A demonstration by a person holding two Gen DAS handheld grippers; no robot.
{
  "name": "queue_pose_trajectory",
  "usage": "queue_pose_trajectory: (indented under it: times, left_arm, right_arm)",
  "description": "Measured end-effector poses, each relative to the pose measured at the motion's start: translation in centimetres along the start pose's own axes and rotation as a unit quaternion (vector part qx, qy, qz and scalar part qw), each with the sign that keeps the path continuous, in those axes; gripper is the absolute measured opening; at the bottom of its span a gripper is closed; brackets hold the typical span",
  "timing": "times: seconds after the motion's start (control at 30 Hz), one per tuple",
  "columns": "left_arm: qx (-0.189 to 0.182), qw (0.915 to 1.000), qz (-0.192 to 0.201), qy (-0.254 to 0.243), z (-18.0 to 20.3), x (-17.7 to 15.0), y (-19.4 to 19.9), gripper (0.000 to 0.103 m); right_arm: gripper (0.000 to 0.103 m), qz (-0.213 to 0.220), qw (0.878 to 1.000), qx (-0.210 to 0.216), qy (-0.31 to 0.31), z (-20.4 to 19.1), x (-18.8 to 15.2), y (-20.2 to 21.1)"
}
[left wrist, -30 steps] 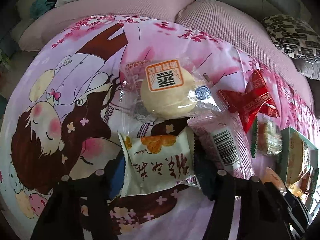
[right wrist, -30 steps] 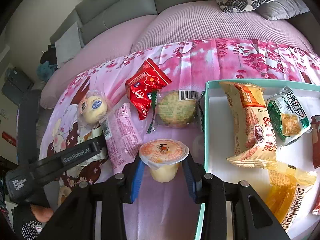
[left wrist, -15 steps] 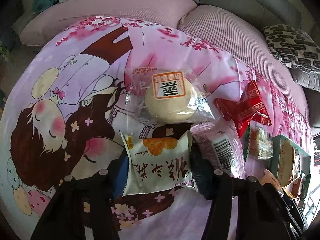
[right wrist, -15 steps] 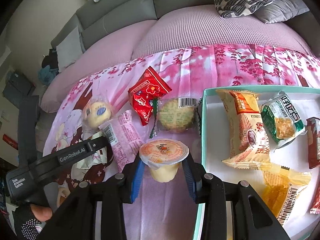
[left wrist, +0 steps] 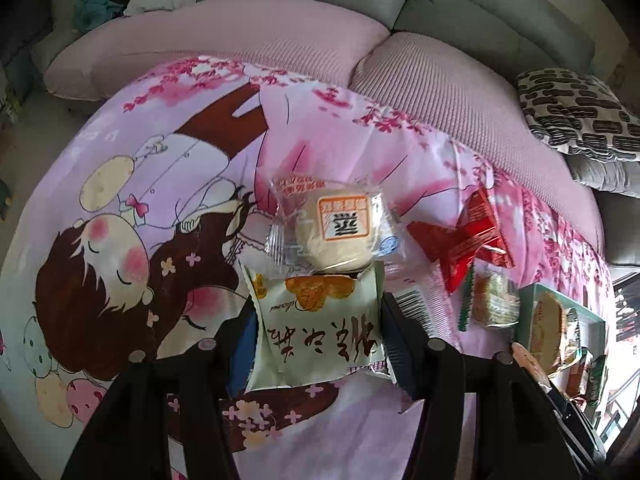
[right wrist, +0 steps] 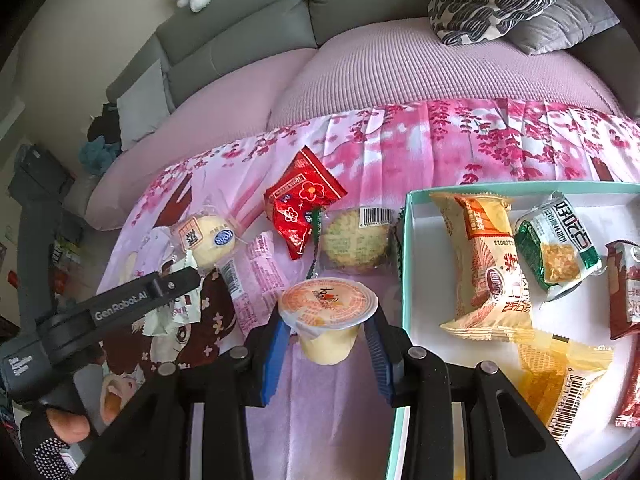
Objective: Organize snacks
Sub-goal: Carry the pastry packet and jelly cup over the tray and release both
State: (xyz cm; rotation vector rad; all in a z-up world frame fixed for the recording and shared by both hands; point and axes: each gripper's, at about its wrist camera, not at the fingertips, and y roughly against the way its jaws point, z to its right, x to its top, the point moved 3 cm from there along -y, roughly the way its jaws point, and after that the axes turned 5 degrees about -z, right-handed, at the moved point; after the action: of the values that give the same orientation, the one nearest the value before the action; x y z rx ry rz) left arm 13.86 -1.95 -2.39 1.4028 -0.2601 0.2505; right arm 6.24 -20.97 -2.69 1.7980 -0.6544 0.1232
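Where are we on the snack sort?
Done: several packets already lie in the box. In hand: right gripper holds the jelly cup; left gripper grips the pale pastry packet. Left on the cloth: bun, pink packet, red packet, round cookie.

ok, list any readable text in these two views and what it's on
"GenRobot.AI": side of the left tongs.
"Data Acquisition System", roughly; small: same tongs, near the handle.
Round bun wrapper, pale packet, tray snacks: non-Latin print, barcodes and digits too small or distorted to quote.
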Motion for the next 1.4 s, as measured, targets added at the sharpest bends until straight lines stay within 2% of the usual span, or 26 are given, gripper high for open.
queue_pose_trajectory:
  times: [0.43,0.7,0.87,1.13,1.3,1.4]
  left_arm:
    - [-0.034,0.9978,0.050,-0.027,3.2,0.8,3.1,0.059]
    - [-0.071,0.9920,0.059,-0.086,8.3,-0.4,3.8,0.059]
    - [-0.092,0.9850,0.049,-0.138,12.3,-2.1,3.6,0.059]
    - [-0.094,0.9741,0.021,-0.205,17.0,-5.0,2.7,0.059]
    - [-0.087,0.9689,-0.003,-0.232,18.5,-6.5,1.7,0.059]
    - [-0.084,0.9656,-0.016,-0.246,19.3,-7.5,1.1,0.059]
  right_arm:
    - [0.040,0.026,0.999,-0.003,-0.022,1.5,0.7,2.2]
    - [0.040,0.064,0.994,-0.056,-0.068,6.1,1.4,5.6]
    - [0.040,0.081,0.986,-0.085,-0.116,10.1,1.5,7.7]
    - [0.040,0.090,0.972,-0.115,-0.186,15.8,0.5,10.4]
    - [0.040,0.073,0.967,-0.122,-0.211,17.5,-0.1,10.3]
    - [0.040,0.061,0.969,-0.117,-0.208,17.4,-0.1,9.6]
